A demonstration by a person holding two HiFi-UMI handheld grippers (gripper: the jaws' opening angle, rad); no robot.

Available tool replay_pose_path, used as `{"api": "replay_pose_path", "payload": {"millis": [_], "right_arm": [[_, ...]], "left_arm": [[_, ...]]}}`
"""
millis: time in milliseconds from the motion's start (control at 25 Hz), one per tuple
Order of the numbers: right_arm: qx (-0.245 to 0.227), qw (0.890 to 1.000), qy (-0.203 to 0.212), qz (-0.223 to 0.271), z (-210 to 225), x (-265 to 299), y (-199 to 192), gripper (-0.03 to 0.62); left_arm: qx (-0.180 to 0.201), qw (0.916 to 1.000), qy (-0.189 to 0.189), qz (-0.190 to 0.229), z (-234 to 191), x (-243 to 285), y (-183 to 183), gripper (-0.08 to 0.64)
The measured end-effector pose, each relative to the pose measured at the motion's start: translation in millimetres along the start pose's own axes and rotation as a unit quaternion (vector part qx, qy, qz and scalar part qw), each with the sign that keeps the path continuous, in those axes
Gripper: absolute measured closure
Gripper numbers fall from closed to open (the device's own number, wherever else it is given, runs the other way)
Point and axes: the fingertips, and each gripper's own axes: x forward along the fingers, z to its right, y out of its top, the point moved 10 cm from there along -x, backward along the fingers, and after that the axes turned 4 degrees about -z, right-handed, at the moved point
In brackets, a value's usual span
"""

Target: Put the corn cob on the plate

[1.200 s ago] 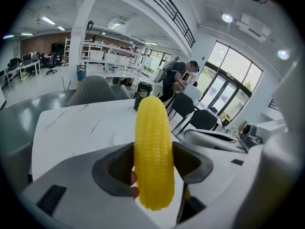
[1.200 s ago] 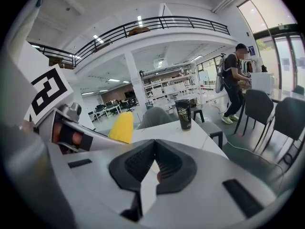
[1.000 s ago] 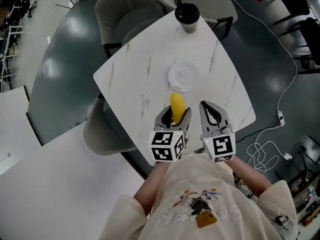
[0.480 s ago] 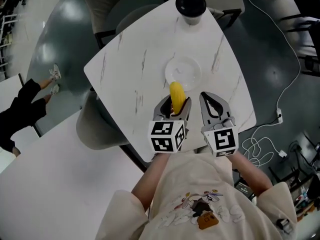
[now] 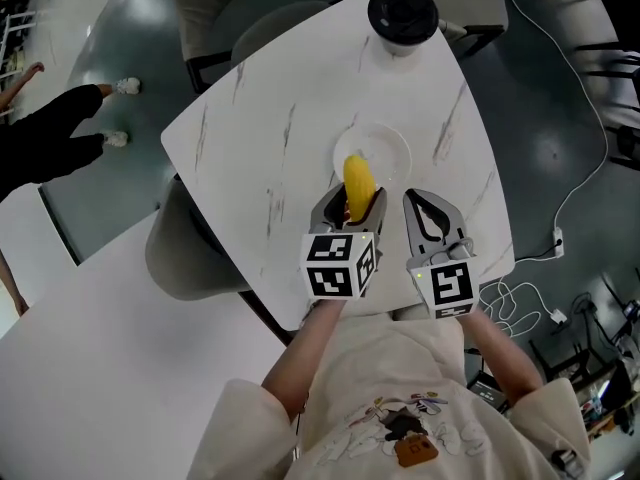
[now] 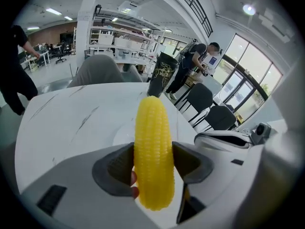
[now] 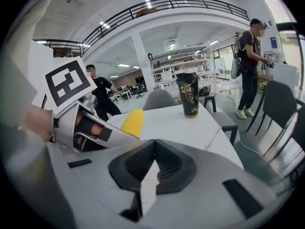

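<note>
Corn cob clamped in left gripper

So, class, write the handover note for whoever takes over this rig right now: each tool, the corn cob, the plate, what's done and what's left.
Tools: the left tool is shut on the yellow corn cob, gripping its lower half. The right tool is shut and empty, beside it.
Things: the round pale plate sits on the white marbled table with nothing lying on it. In the head view the cob's tip overlaps the plate's near edge.
Done: the cob is gripped and at the plate.
Left: lower the cob onto the plate, open the left tool, withdraw.
</note>
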Motion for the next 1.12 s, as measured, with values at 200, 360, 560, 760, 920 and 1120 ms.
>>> {"api": "replay_pose_path", "payload": {"millis": [200,360,560,760,920,1120], "right_arm": [[0.002,1.0,0.004,-0.004,2,13,-11,0.588],[-0.003,1.0,0.006,-0.009,3,23,-19,0.588],[-0.001,1.0,0.008,-0.01,8,28,-19,0.588],[0.003,1.0,0.009,-0.011,16,29,-20,0.588],[0.005,1.0,0.01,-0.015,22,30,-21,0.588],[0.011,1.0,0.014,-0.011,26,35,-20,0.588]], "left_arm": [[-0.008,0.9999,0.006,-0.004,-5,19,8,0.315],[-0.015,0.9996,0.016,-0.019,-8,32,10,0.314],[-0.023,0.9983,0.023,-0.048,-10,50,13,0.314],[-0.024,0.997,0.034,-0.065,-12,62,17,0.316],[-0.024,0.996,0.038,-0.077,-12,70,21,0.314],[-0.025,0.9951,0.044,-0.085,-13,78,28,0.314]]}}
